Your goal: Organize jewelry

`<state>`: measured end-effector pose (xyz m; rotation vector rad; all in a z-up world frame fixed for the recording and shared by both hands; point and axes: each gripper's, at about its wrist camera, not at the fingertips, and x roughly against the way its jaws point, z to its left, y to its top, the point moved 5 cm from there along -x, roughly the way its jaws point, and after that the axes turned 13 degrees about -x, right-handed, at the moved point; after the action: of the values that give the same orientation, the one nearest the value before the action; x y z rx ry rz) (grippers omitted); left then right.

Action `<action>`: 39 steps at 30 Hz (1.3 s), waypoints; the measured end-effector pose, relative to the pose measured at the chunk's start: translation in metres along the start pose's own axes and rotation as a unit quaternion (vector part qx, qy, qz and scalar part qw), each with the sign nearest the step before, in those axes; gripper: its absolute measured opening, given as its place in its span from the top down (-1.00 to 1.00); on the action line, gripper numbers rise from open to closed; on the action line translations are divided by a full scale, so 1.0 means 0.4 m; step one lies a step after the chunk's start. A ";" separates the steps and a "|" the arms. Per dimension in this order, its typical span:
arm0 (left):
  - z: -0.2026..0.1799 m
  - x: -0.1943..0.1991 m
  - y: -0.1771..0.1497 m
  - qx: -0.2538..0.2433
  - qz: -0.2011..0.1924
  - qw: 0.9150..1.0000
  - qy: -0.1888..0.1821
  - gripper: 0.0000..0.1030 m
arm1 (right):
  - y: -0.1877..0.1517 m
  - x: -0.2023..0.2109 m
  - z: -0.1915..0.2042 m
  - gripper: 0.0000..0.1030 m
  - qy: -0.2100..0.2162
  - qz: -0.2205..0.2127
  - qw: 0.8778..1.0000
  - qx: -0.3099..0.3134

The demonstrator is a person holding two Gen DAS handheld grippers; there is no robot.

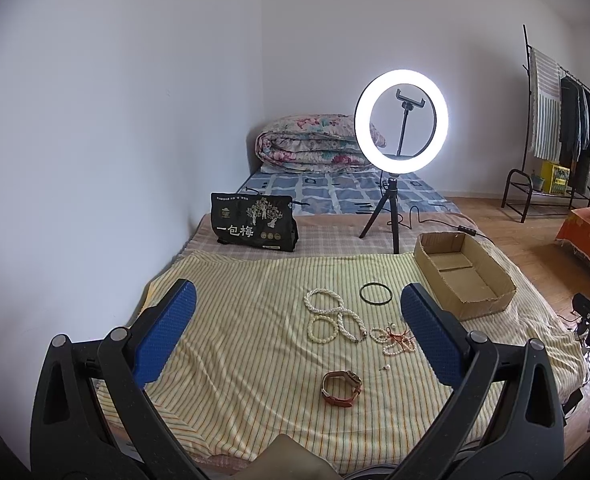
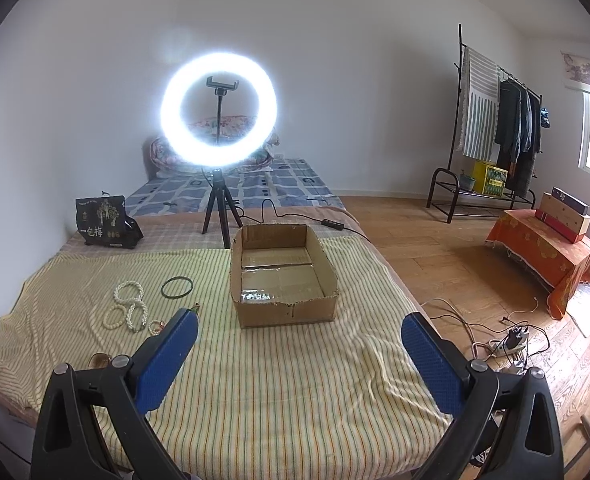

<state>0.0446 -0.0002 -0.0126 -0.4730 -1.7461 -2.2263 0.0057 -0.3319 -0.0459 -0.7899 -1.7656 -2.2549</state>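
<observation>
Jewelry lies on a yellow striped cloth [image 1: 235,320] on a low bed. In the left wrist view I see white pearl bracelets [image 1: 329,314], a dark bangle [image 1: 376,293], a small beaded piece with red cord [image 1: 393,340], a tiny earring [image 1: 387,368] and a brown-strap watch [image 1: 341,388]. An empty cardboard box [image 1: 465,274] stands at the right. My left gripper [image 1: 299,332] is open above the jewelry. In the right wrist view my right gripper [image 2: 299,354] is open, just short of the box [image 2: 283,276]; the bracelets [image 2: 131,306] and bangle [image 2: 177,287] lie to its left.
A lit ring light on a tripod [image 2: 219,120] stands behind the box, its cable [image 2: 327,222] trailing right. A black bag [image 1: 255,222] sits at the back left by the wall. A folded quilt [image 1: 311,140] lies beyond. Power strip and wires [image 2: 511,344] lie on the wooden floor.
</observation>
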 end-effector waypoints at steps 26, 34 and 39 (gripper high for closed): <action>0.003 0.012 0.014 0.004 -0.002 1.000 -0.004 -1.00 | 0.006 0.002 0.003 -0.99 0.003 0.001 1.000 -0.003; 0.003 0.012 0.015 0.006 -0.001 1.000 -0.006 -1.00 | 0.005 -0.003 0.004 -0.99 0.004 0.003 1.000 -0.004; 0.003 0.010 0.014 0.006 0.000 1.000 -0.006 -1.00 | 0.003 -0.012 0.008 -0.99 0.005 0.007 1.000 -0.004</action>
<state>0.0433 -0.0002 -0.0056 -0.4849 -1.7654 -2.2157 0.0110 -0.3303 -0.0468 -0.7887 -1.7420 -2.2551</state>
